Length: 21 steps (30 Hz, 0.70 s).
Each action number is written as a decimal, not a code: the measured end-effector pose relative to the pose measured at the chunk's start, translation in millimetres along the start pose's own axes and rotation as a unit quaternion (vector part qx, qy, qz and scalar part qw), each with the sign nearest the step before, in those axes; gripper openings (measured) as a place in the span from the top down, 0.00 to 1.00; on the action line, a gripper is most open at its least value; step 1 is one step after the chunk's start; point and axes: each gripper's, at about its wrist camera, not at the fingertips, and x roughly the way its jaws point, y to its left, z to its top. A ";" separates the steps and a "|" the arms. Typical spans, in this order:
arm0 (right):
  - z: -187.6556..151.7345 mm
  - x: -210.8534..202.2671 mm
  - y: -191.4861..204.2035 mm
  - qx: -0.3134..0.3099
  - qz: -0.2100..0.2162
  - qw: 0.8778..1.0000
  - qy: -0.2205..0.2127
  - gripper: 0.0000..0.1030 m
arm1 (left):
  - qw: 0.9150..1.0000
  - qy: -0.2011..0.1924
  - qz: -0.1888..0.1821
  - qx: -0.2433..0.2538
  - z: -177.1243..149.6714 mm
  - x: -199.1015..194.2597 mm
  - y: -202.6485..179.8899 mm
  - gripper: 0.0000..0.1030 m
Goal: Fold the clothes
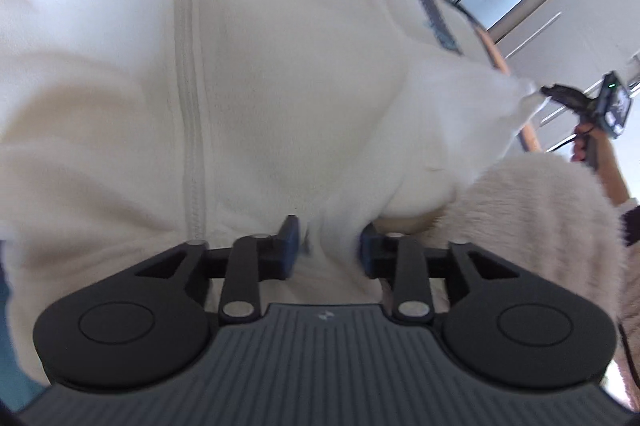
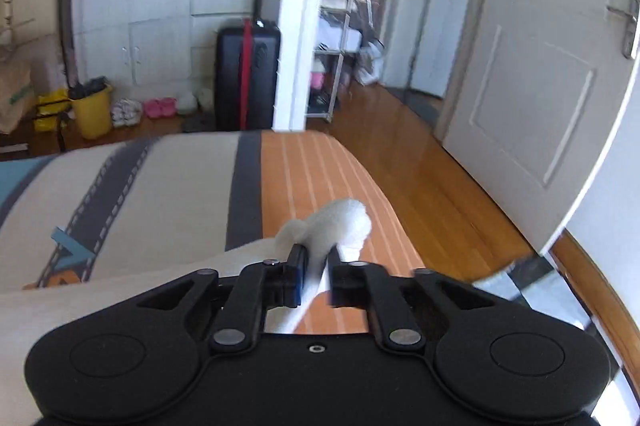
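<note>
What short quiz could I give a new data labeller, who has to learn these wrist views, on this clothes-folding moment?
1. True or false: the right gripper is open and holds nothing.
2. Multiple choice: what runs down the front of the fleece? A) buttons B) a zip C) a lace
3. Fill in: the suitcase on the floor is black with a ___ strap.

Key:
1. False: it is shut on a bunch of the fleece.
2. B: the zip runs down towards the left gripper, whose fingers also pinch the cloth.
3. Red.
</note>
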 end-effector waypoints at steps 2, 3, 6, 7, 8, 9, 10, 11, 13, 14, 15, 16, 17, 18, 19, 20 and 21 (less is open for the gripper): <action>-0.9 -17.4 7.0 0.014 0.002 1.000 -0.012 0.39 | 0.999 -0.030 0.017 0.012 0.3 -28.2 6.5 0.50; -0.1 -28.5 11.2 0.025 0.010 0.999 -0.019 0.38 | 0.998 -0.047 0.033 0.017 1.0 -43.8 12.1 0.46; 5.6 -59.3 29.5 0.064 0.101 0.993 -0.014 0.38 | 0.992 -0.084 0.091 0.012 1.1 -83.1 40.0 0.38; 7.4 -66.5 41.5 0.071 0.149 0.986 0.002 0.38 | 0.989 -0.084 0.118 -0.007 0.5 -90.9 55.9 0.37; 9.1 -73.4 54.7 0.077 0.197 0.977 0.021 0.38 | 0.985 -0.083 0.145 -0.028 -0.1 -98.5 72.2 0.37; 5.4 -85.3 74.0 0.062 0.231 0.970 0.036 0.38 | 0.980 -0.065 0.175 -0.066 0.1 -104.5 93.1 0.37; -0.4 -99.4 95.7 0.038 0.260 0.964 0.050 0.38 | 0.972 -0.045 0.204 -0.106 0.4 -110.4 114.4 0.37; -6.3 -113.4 117.3 0.015 0.289 0.955 0.064 0.38 | 0.968 -0.044 0.197 -0.147 -4.6 -116.2 129.4 0.37; -17.9 -141.5 160.6 -0.033 0.344 0.934 0.092 0.37 | 0.956 -0.045 0.178 -0.228 -15.3 -127.7 158.4 0.37; -23.7 -155.5 182.3 -0.057 0.371 0.921 0.105 0.36 | 0.953 -0.050 0.153 -0.257 -24.3 -131.3 167.3 0.37; -29.6 -169.5 204.0 -0.080 0.397 0.906 0.119 0.36 | 0.949 -0.057 0.140 -0.278 -40.1 -136.8 172.8 0.37; -35.4 -183.5 225.6 -0.104 0.423 0.890 0.132 0.36 | 0.945 -0.065 0.147 -0.285 -45.0 -138.3 173.5 0.37; -41.2 -197.6 247.3 -0.127 0.448 0.873 0.145 0.36 | 0.941 -0.073 0.155 -0.291 -49.1 -139.5 173.8 0.37; -47.0 -211.6 269.0 -0.150 0.472 0.854 0.158 0.36 | 0.938 -0.084 0.184 -0.282 -52.4 -143.1 171.9 0.37; -52.9 -225.6 290.6 -0.173 0.496 0.834 0.170 0.36 | 0.933 -0.095 0.214 -0.272 -55.5 -146.8 170.0 0.37; -58.7 -239.7 312.3 -0.196 0.518 0.812 0.182 0.36 | 0.926 -0.105 0.255 -0.258 -60.1 -151.8 166.3 0.37; -73.5 -255.7 331.5 -0.227 0.534 0.792 0.190 0.36 | 0.917 -0.115 0.296 -0.242 -64.9 -156.8 162.5 0.37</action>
